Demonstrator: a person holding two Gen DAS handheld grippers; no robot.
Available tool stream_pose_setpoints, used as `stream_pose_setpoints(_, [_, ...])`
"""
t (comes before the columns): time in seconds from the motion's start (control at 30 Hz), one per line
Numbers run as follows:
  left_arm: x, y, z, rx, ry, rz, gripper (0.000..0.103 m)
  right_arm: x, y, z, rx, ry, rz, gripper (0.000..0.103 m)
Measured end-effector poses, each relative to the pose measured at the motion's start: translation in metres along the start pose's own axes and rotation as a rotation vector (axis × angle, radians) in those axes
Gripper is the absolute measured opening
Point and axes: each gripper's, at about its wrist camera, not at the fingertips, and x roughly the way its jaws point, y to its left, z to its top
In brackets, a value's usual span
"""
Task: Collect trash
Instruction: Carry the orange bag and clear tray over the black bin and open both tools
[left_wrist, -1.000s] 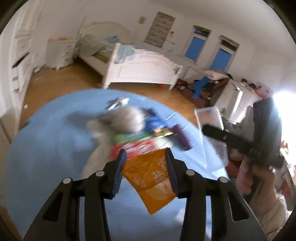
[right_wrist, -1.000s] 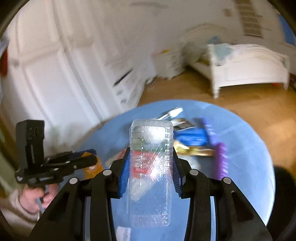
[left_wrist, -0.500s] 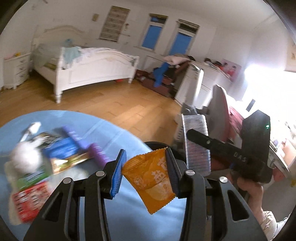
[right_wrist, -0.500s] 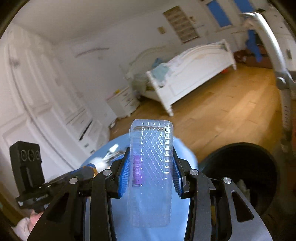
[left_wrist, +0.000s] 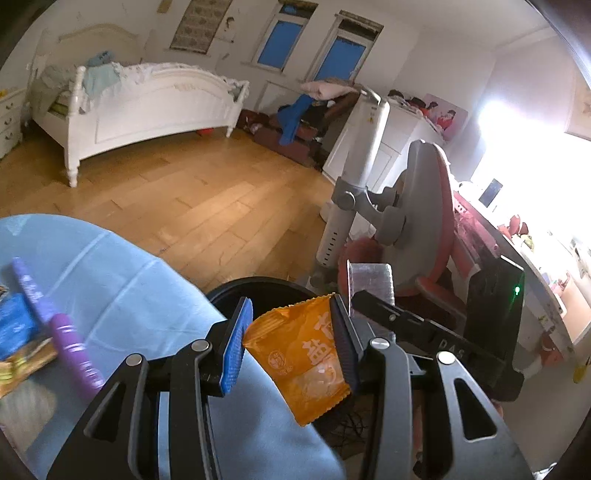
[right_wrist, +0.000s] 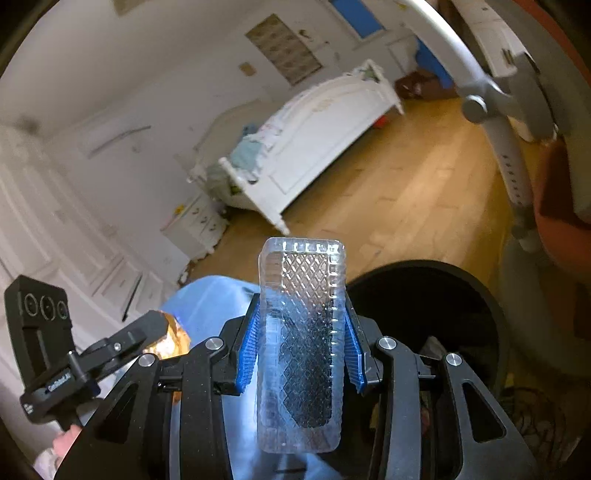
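A: Left gripper (left_wrist: 291, 339)?
B: Clamped on orange wrapper (left_wrist: 301, 360), near edge of blue table (left_wrist: 122, 291), just before black bin (left_wrist: 266, 290).
A: Right gripper (right_wrist: 301, 341)?
B: Clamped on clear plastic tray (right_wrist: 301, 332), held upright, left of bin opening.
A: Left on table?
B: Purple wrapper (left_wrist: 55, 325), blue packet (left_wrist: 14, 328), far left.

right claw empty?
No, the right claw is clamped on a clear plastic tray, its blue pads pressing both long sides.
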Motion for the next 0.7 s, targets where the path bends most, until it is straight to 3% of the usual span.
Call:
stream_pose_setpoints(0.2, [0.028,-0.007,0.002,0.004,0.035,-0.01,0.042,0.004,-0.028,-0.007,0.041,0.016,-0.01,0.04])
stream_pose_setpoints(0.37, [0.045,-0.013,0.001,0.035,0.063,-0.011,0.043,0.013,-0.046,-0.004,0.082,0.043,-0.021,0.047])
stream_pose_setpoints(0.43, [0.05,-0.018,0.001,0.069,0.069,0.008,0.05,0.016,-0.053,-0.003,0.095,0.059,-0.029,0.058])
stream_pose_setpoints(0.47, [0.051,-0.02,0.001,0.09,0.066,0.024,0.053,0.017,-0.056,-0.004,0.1,0.061,-0.037,0.068])
stream_pose_setpoints(0.5, [0.052,-0.023,0.001,0.106,0.061,0.037,0.062,0.015,-0.055,-0.005,0.1,0.059,-0.04,0.073])
stream_pose_setpoints(0.53, [0.052,-0.025,0.002,0.115,0.054,0.044,0.072,0.014,-0.056,-0.004,0.097,0.057,-0.041,0.073])
stream_pose_setpoints(0.6, [0.05,-0.026,0.002,0.114,0.038,0.049,0.079,0.013,-0.056,-0.004,0.087,0.059,-0.052,0.073])
stream_pose_setpoints(0.7, [0.044,-0.027,0.002,0.109,0.034,0.054,0.08,0.01,-0.054,-0.006,0.093,0.062,-0.051,0.075])
